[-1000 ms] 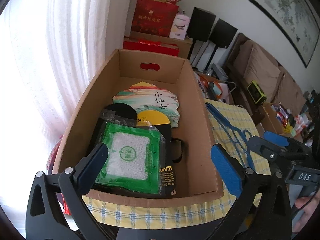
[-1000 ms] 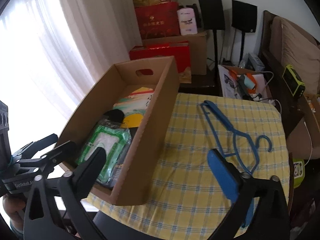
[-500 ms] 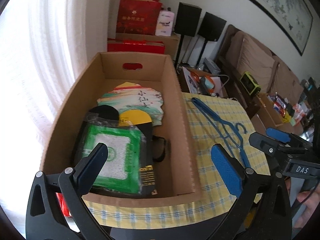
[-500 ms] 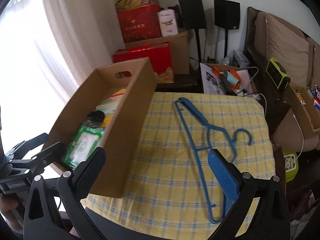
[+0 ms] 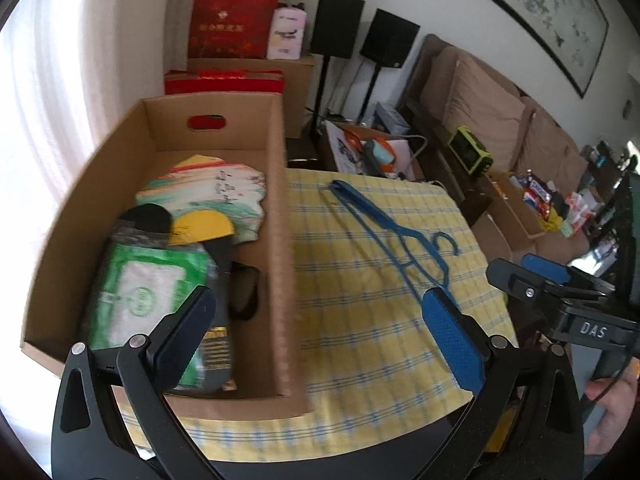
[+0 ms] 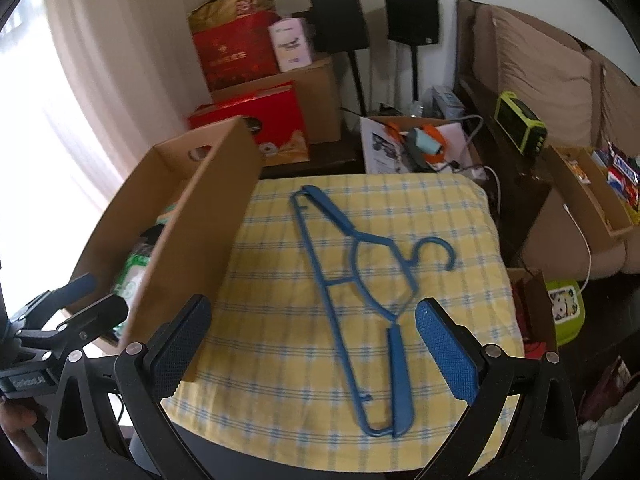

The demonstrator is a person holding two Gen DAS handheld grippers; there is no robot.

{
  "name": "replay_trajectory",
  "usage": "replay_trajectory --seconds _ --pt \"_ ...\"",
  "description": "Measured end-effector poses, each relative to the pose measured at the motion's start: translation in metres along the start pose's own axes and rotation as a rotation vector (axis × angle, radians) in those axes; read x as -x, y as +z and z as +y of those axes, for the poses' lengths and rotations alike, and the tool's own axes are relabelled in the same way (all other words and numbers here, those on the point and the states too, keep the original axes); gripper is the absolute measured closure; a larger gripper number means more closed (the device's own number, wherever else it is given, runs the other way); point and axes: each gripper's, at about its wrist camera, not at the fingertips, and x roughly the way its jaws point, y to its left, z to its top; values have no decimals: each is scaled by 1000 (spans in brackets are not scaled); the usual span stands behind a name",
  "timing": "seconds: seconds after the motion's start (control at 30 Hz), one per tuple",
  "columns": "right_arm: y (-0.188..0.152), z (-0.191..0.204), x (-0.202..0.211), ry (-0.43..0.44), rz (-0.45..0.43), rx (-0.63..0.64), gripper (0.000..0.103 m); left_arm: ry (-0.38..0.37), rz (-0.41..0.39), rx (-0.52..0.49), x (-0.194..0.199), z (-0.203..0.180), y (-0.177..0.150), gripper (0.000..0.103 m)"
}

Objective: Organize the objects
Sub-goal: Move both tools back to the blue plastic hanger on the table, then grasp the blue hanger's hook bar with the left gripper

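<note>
A blue plastic hanger (image 6: 360, 304) lies flat on the yellow checked tablecloth (image 6: 452, 216), right of an open cardboard box (image 5: 280, 208). It also shows in the left wrist view (image 5: 392, 236). The box holds a green packet (image 5: 140, 292), a painted fan (image 5: 216, 196) and dark items. My right gripper (image 6: 312, 348) is open and empty, above the hanger's near end. My left gripper (image 5: 320, 336) is open and empty, over the box's right wall near the front.
Red gift boxes (image 6: 256, 124) and cardboard cartons stand behind the table by the curtain. Two black speakers (image 6: 412, 16) on stands, a sofa (image 6: 552, 76) and a cluttered side table (image 6: 420, 144) are at the back right.
Both grippers have swung to the right, away from the box and toward the hanger. Their jaws stay open. The hanger and box have not moved.
</note>
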Motion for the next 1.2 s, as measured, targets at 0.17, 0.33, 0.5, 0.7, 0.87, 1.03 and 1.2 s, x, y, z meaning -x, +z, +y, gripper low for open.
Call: replay_trajectory --seconds 0.17,0.33,0.5,0.7,0.87,1.03,1.2 --pt "-8 -29 1 -28 8 -47 0 -28 9 -39 -11 -25 -5 0" --pt "-19 -55 1 -59 20 -78 0 -39 18 -64 -24 -45 -11 0" --pt "-28 -78 1 -71 25 -121 0 -10 17 -103 -39 -64 -16 0" --pt "-38 -90 -9 -73 52 -135 4 -58 67 -103 -59 -80 -24 0" --pt "-50 -100 -24 -64 86 -161 16 -56 104 -126 -80 -94 -33 0" --pt "-59 -103 -39 -62 113 -168 29 -67 154 -107 -102 -97 -41 0" --pt "-64 -103 -49 -31 126 -182 50 -83 211 -83 -121 -98 -52 8"
